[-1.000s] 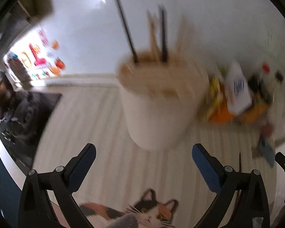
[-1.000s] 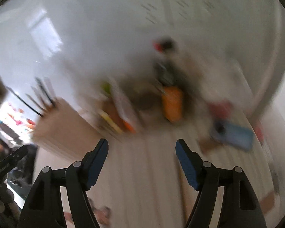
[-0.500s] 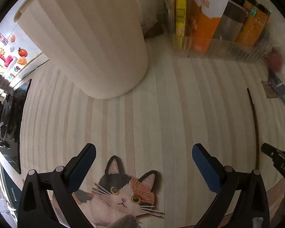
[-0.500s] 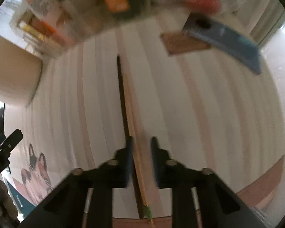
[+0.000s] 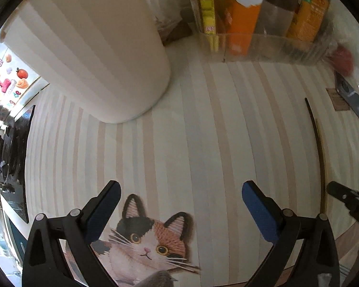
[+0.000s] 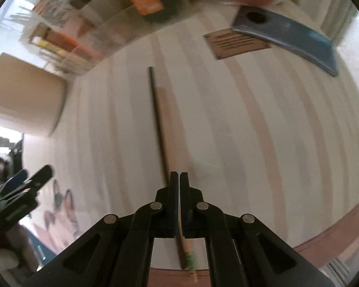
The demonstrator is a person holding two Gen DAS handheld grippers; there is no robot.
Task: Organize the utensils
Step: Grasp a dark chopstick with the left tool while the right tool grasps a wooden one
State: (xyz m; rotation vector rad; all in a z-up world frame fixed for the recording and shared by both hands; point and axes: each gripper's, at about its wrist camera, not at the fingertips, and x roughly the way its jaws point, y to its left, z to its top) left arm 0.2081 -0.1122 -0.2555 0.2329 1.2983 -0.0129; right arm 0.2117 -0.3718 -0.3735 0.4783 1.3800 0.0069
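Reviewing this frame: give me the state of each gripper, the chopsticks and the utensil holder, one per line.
Left gripper: jaws wide open, empty, above the mat.
Right gripper: jaws shut on the wooden chopstick.
Black chopstick: lying flat on the mat, beside the wooden one.
Utensil holder: upright on the mat; contents out of view.

Pale cream and tan stripes run across the flat mat on the surface (image 5: pixel 203 129), with a calico cat print (image 5: pixel 150 236) in white, black and orange between the left gripper's blue-padded black fingers (image 5: pixel 103 208). Ahead stands a cream ribbed cylindrical holder (image 5: pixel 95 47).
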